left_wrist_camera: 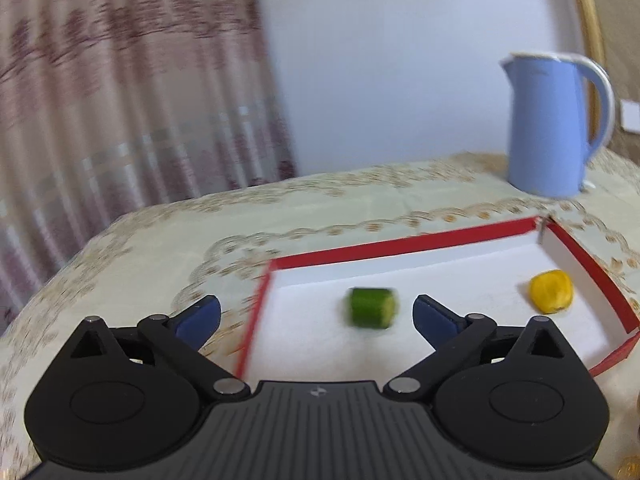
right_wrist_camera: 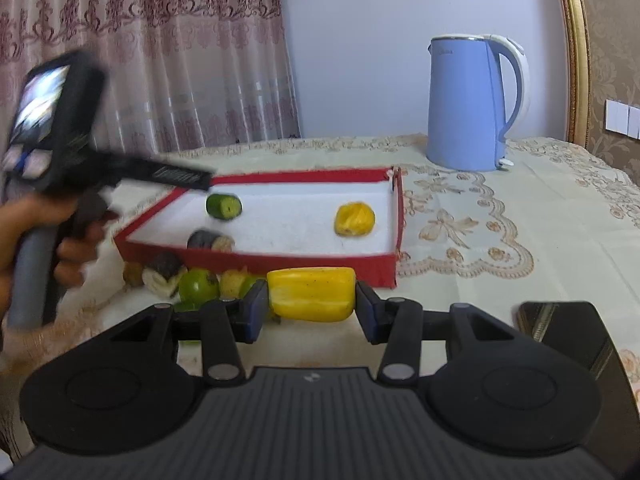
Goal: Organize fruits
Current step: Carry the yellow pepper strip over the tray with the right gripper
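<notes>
Right wrist: kettle point(right_wrist_camera: 464, 104) behind tray point(right_wrist_camera: 256, 258), loose fruit point(right_wrist_camera: 198, 286) before.

Patterned pink curtain point(right_wrist_camera: 160, 60) beside pale wall point(right_wrist_camera: 360, 40); embroidered cream tablecloth point(right_wrist_camera: 520, 220).

tray point(right_wrist_camera: 256, 255) red, white inside | kettle point(right_wrist_camera: 464, 104) blue | tablecloth point(right_wrist_camera: 520, 216) cream, floral

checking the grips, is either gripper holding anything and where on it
The right gripper holds the long yellow piece by its two ends. The left gripper is open and holds nothing.
</notes>
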Motion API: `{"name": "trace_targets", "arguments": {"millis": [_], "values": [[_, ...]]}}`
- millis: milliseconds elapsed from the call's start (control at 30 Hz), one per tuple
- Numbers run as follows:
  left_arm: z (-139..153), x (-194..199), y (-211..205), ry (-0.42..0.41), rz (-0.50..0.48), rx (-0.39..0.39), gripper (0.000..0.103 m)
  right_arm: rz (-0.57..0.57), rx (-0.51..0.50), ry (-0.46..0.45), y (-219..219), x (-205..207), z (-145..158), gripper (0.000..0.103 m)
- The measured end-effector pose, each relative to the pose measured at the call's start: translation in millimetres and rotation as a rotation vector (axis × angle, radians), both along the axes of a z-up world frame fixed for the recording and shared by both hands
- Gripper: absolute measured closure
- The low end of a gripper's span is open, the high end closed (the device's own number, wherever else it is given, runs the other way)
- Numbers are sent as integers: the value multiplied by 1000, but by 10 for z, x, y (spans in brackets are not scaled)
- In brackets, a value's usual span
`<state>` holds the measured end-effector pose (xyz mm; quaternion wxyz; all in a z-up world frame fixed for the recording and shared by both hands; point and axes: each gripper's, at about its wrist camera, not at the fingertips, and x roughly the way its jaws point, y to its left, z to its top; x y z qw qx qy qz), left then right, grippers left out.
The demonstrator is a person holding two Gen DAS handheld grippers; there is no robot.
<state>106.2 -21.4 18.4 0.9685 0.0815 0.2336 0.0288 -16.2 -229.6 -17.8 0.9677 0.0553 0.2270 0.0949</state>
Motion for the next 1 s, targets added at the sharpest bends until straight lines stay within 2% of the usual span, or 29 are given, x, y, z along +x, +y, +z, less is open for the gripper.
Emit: {"name": "trace_targets", "arguments": {"millis": [167, 267, 367, 500, 633, 767, 1000], "values": [[-70, -253, 435, -58, 121, -80, 0, 5, 12, -65, 23, 248, 160, 59], [-126, -240, 641, -40, 184, -149, 0, 29, 12, -95, 86, 460, 261, 59], [-176, -179, 780, -12, 170, -181, 0, 74, -2, -112, 186, 694, 355, 59], [-299, -177, 933, -51, 208, -244, 0, 153, -18, -116, 332, 1073, 455, 59], [-315, -206, 1048, -57, 192, -325, 0, 146, -17, -110, 417, 1344, 369, 59], [-325, -185, 980, -61, 191, -283, 0, 131, -53, -69, 438, 1396, 163, 59], [-337, -171, 932, -71, 223, -219, 0, 96, -25, -89, 338, 1365, 120, 59]]}}
